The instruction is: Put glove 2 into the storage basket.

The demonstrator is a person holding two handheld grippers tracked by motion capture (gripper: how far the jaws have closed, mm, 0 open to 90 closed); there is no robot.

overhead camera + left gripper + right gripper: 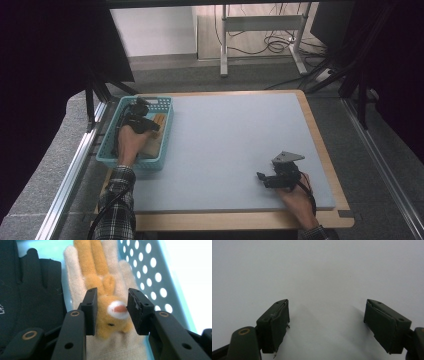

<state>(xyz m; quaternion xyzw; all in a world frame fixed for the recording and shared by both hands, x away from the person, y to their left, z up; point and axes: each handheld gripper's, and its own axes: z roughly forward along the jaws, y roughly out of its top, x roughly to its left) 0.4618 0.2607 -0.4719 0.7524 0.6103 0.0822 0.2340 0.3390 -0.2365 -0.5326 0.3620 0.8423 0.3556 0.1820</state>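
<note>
From above, the left tool point(141, 121) sits inside the teal basket point(166, 134) at the table's point(235, 145) left edge. Its own view reveals it clenched on a beige glove's point(75, 287) orange fox face, beside a black glove point(30, 297). The right tool point(325, 322) gapes, released, over bare table near the right edge.

Basket point(165, 131): teal, walls patterned with round holes. Glove point(82, 287) in it: beige, with orange-tan fingers and an orange-tan animal face bearing a white muzzle and orange nose. Second glove point(27, 297): black. Left tool point(112, 312) and right tool point(325, 326): black, with brass-coloured rivets. Bench point(235, 145): pale grey-blue top, light wood edge. Sleeve point(117, 210): black-and-white plaid.
</note>
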